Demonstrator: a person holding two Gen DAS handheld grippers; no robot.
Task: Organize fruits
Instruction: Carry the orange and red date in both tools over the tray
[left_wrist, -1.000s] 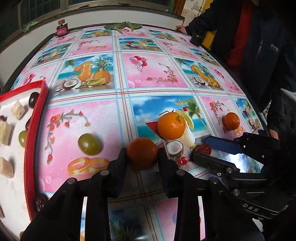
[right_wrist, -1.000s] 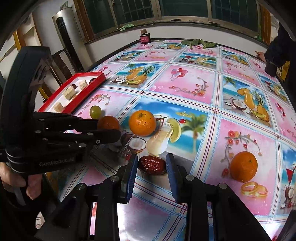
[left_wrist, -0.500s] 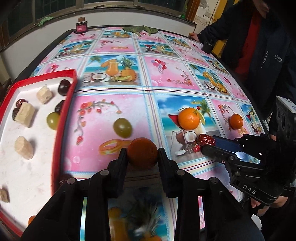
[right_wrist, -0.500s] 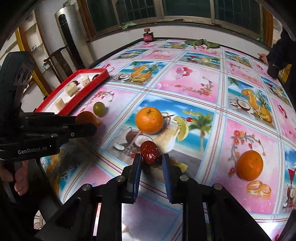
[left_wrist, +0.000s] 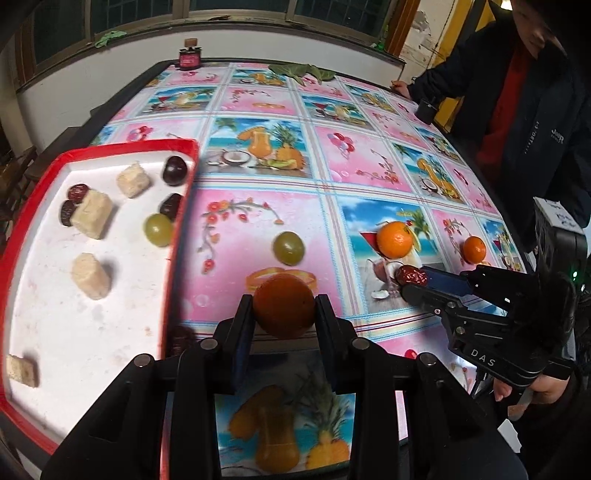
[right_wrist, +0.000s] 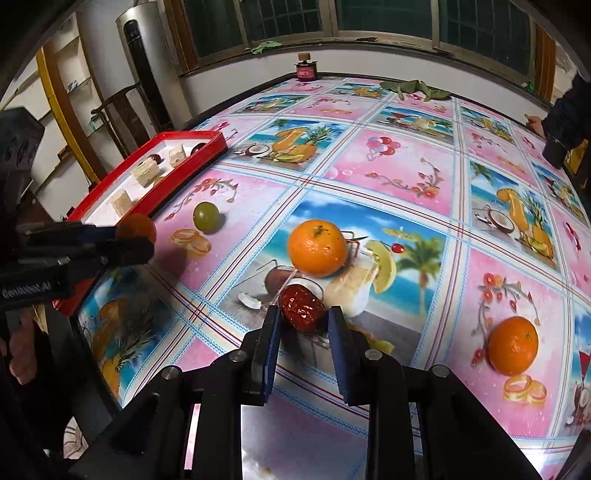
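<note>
The left claw (left_wrist: 283, 312) squeezed a small orange (left_wrist: 283, 305) near the red tray's (left_wrist: 176, 236) edge. The right claw (right_wrist: 303, 317), which had just been closing, gripped a red date (right_wrist: 300, 309).

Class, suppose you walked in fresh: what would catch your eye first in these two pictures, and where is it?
First, the two grippers: the left gripper is shut on a small orange beside the red tray, and the right gripper holds a red date above the tablecloth. Next, the bright loose orange just beyond the date.
</note>
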